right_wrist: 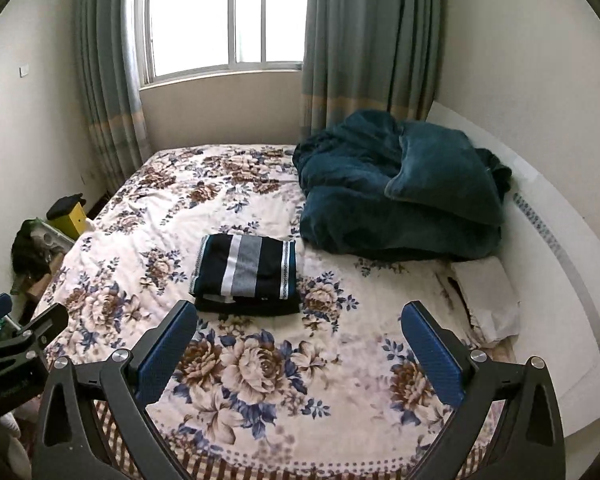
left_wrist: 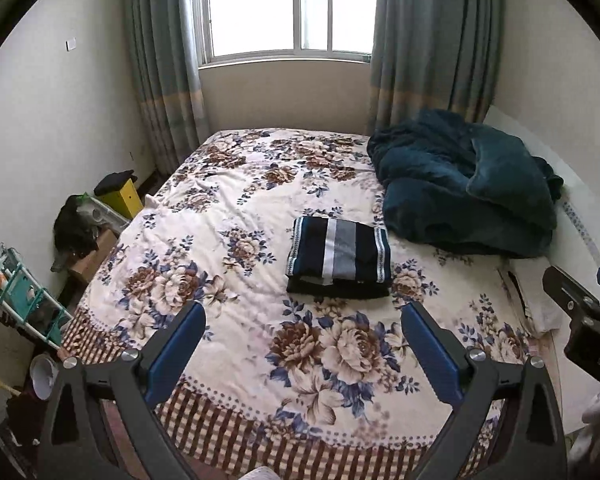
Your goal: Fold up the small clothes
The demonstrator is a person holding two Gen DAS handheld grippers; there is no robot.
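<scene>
Your left gripper (left_wrist: 302, 330) hangs above the near edge of the bed, its blue-padded fingers (left_wrist: 180, 348) spread wide with nothing between them. To its right, your right gripper (right_wrist: 300, 330) is just as wide apart and just as empty, held near the same edge.

The folded striped garment (left_wrist: 339, 255) lies near the middle of the floral bedspread (left_wrist: 228, 208), well ahead of both grippers and touching neither. It is already a compact, squared-off bundle: several layers are stacked, with a dark lower layer showing along the near edge. As far as these views show, the folding of this piece looks finished. I see no other small garment waiting loose on the bed, so what is left may be only tidying or fetching another item; I cannot tell which.

The garment looks like a soft knit, in navy, white and grey bands with a patterned white trim down each side edge. The near edges sit slightly uneven, so expect the layers to slide if you nudge them.

The bedspread is a thin, lightly wrinkled cloth, cream with brown and blue roses and a checked border. Further right, a teal plush blanket (left_wrist: 460, 184) is heaped in thick, rounded folds, just beside the garment's far right corner but apparently not touching it.
</scene>
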